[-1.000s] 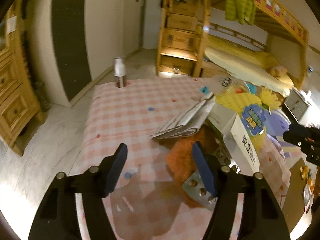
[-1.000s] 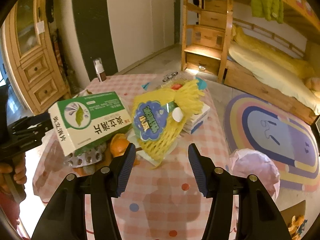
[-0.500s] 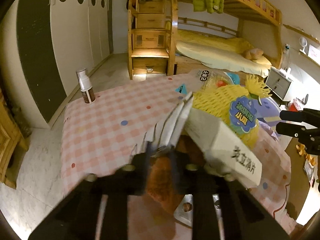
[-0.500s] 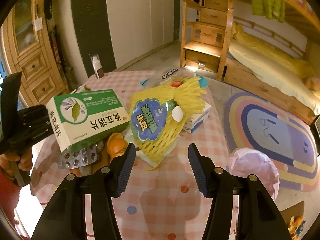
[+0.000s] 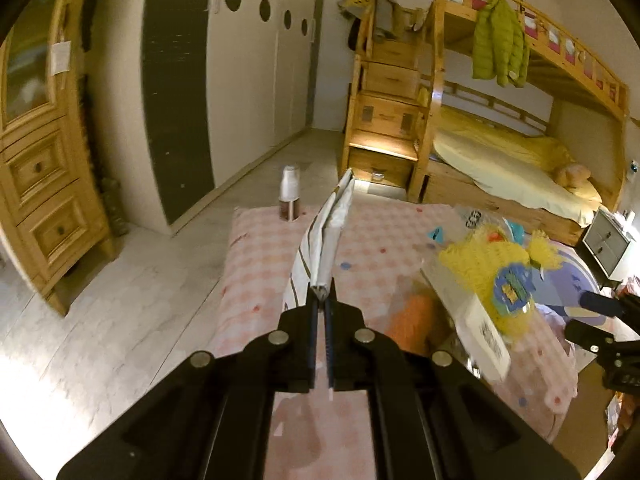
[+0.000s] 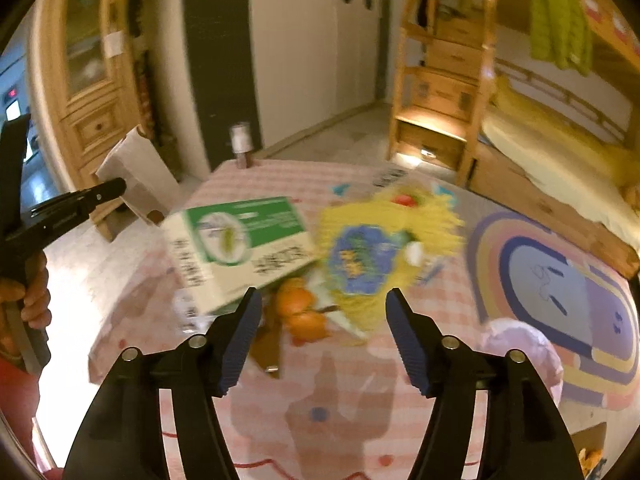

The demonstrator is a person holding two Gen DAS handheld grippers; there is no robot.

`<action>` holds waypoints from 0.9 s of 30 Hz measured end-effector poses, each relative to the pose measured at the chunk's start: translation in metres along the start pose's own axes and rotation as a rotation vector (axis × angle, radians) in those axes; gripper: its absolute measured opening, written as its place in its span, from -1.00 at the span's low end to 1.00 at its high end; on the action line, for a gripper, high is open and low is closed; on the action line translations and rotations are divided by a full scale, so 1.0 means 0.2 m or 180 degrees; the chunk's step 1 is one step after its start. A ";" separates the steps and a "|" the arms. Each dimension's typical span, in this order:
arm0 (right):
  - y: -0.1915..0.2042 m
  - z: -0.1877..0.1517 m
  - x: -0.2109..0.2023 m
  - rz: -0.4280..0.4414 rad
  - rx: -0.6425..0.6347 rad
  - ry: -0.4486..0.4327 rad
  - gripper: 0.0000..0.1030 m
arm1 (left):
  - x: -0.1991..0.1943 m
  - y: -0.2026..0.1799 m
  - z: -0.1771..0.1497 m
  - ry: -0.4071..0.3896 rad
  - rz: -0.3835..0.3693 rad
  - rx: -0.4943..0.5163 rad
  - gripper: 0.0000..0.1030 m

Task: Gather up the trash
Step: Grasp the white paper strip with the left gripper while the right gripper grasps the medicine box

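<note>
My left gripper [image 5: 320, 300] is clamped on the folded paper [image 5: 326, 236], pads pressed flat against its near edge, so the sheet stands on edge and runs away from me over the pink checked table [image 5: 260, 248]. From the right wrist view I see that same paper [image 6: 138, 174] lifted off the table's left side, in the tip of the left gripper [image 6: 116, 188], with a hand [image 6: 34, 296] on the handle below it.

My right gripper [image 6: 324, 312] has just been opening; its jaws stand wide with nothing pinched, above the near part of the table. Just past them on the table lies an orange peel [image 6: 300, 312]. Beyond it, the green box [image 6: 240, 248] sits left of the yellow net bag [image 6: 384, 256], the two touching or nearly so; blur hides which. A small bottle [image 6: 241, 146] stands at the table's far edge, well apart from the pile. A pale purple bag [image 6: 520, 348] sits off the table's right side.
</note>
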State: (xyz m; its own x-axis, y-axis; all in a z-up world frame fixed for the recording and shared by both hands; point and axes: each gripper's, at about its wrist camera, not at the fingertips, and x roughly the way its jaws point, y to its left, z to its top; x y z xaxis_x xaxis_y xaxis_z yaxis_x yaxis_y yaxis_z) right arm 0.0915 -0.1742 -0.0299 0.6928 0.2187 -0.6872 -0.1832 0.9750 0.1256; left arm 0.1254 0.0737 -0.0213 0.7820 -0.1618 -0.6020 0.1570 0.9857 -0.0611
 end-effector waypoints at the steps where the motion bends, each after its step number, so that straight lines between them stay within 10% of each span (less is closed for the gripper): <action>1: 0.04 0.00 0.00 0.0037 -0.0057 0.0005 0.35 | -0.03 0.00 -0.03 0.0022 0.0001 -0.0042 -0.98; 15: 0.48 0.07 0.28 -0.0220 -0.0686 0.0171 0.35 | -0.18 0.07 -0.26 0.0068 -0.0106 -0.0327 -0.98; 27: 0.39 0.08 0.32 -0.0815 -0.0818 0.0112 -0.57 | -0.19 0.07 -0.29 0.0082 -0.0148 -0.0362 -0.98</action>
State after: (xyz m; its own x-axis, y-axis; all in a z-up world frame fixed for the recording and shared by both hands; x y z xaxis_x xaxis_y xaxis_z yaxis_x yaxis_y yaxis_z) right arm 0.1331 -0.0832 -0.0522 0.7154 -0.0370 -0.6977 -0.1794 0.9554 -0.2346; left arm 0.0621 0.0962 -0.0451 0.7594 -0.2077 -0.6165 0.1221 0.9763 -0.1784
